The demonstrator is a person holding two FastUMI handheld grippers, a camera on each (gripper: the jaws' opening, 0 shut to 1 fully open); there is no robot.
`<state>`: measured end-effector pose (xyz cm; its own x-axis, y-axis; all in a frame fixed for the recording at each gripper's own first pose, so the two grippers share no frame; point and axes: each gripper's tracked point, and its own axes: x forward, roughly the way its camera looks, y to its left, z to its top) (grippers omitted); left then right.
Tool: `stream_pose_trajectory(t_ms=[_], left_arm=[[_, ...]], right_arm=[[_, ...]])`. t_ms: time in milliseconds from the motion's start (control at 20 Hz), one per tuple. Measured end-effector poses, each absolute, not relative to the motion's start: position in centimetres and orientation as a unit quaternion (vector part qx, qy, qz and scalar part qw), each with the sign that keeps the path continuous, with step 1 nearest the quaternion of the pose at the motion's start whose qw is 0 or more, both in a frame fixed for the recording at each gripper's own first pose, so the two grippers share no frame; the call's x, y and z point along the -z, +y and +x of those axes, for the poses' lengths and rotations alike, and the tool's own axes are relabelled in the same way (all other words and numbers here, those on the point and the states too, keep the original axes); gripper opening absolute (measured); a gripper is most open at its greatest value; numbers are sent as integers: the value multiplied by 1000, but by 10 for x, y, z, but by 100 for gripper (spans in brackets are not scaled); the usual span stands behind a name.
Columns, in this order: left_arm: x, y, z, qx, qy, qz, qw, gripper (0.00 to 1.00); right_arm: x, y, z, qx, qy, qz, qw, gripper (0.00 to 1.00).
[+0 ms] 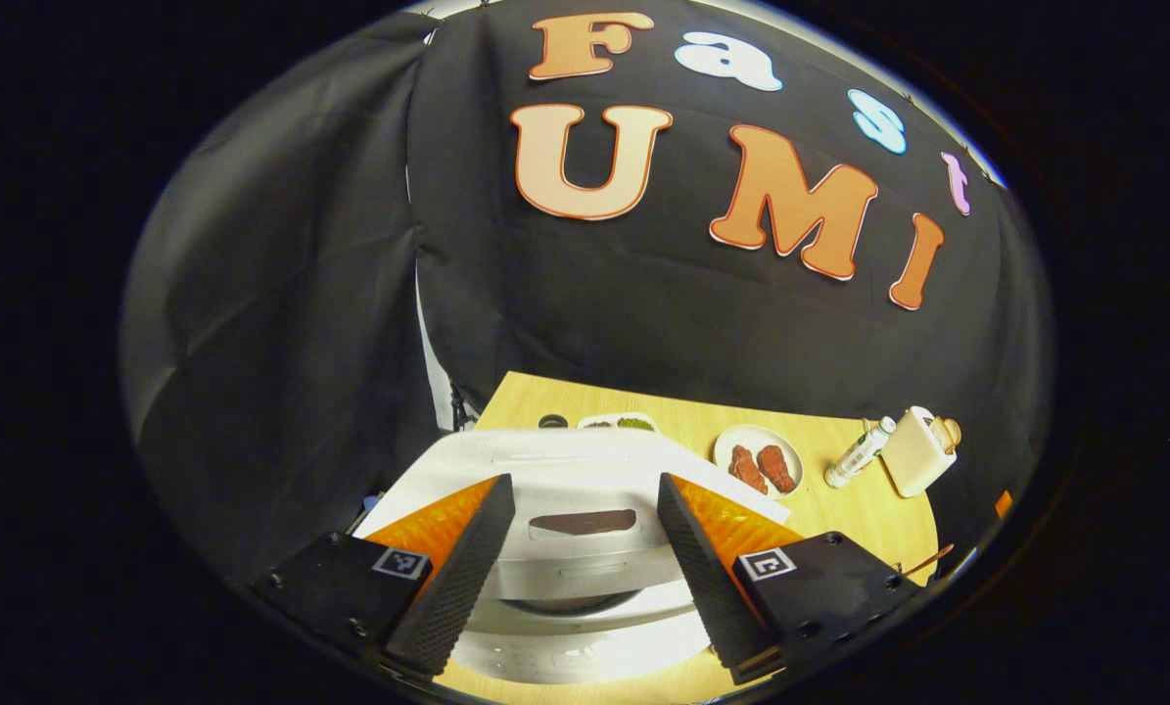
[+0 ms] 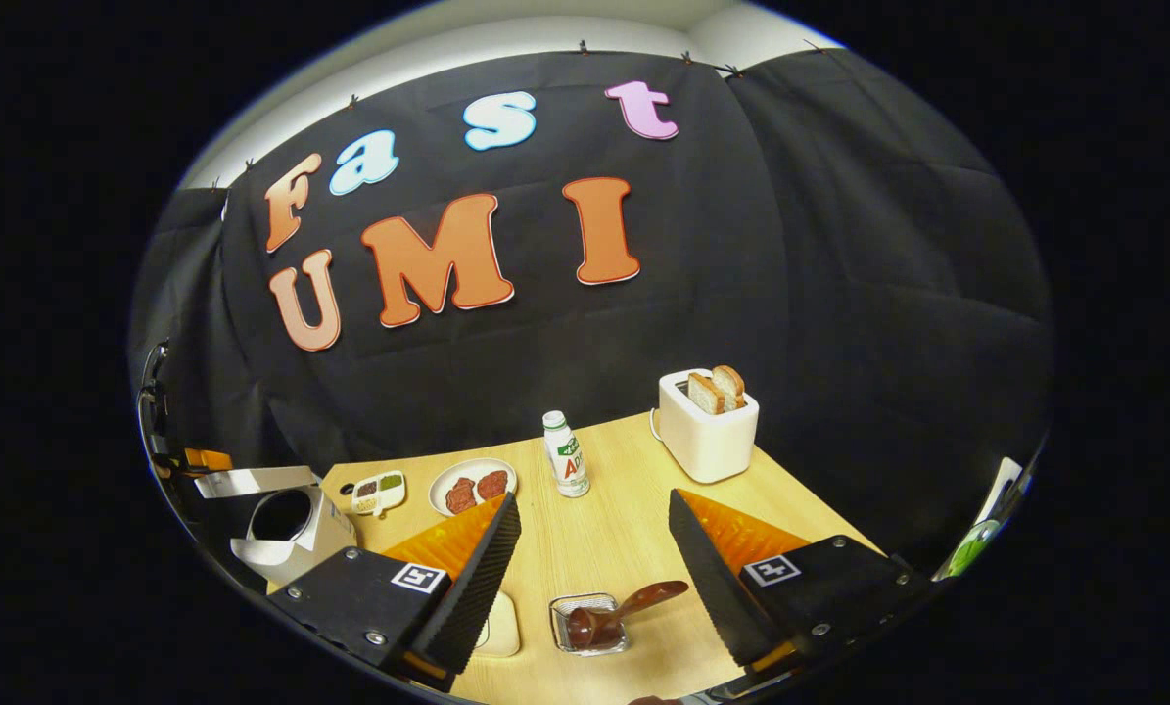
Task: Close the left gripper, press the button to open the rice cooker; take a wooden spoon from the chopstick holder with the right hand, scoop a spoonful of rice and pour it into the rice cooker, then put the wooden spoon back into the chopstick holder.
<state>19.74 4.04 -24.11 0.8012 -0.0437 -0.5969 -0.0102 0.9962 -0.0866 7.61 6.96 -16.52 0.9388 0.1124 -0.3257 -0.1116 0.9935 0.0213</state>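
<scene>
Left gripper [image 1: 585, 568] agape over rice cooker [image 1: 585, 470]; right gripper [image 2: 594, 568] agape, empty; wooden table [image 2: 624, 490].

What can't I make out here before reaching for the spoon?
- Right gripper view: the dark inside of the open white rice cooker is too small to show any rice.
- Right gripper view: the cream rounded container is mostly hidden behind a finger of the right gripper.
- Right gripper view: the brown wooden spoon has its bowl sunk in the small square holder.

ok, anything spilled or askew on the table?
Nothing stands out: white rice cooker sits open, brown wooden spoon leans in its metal mesh holder, small white bottle stands upright, no spills visible.
</scene>
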Motion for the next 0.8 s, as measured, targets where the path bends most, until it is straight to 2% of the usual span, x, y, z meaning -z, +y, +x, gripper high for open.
stream_pose_trajectory(t_ms=[800], left_arm=[[336, 31, 136, 4, 386, -10, 922, 100]], right_arm=[[179, 64, 64, -84, 191, 2, 978, 95]])
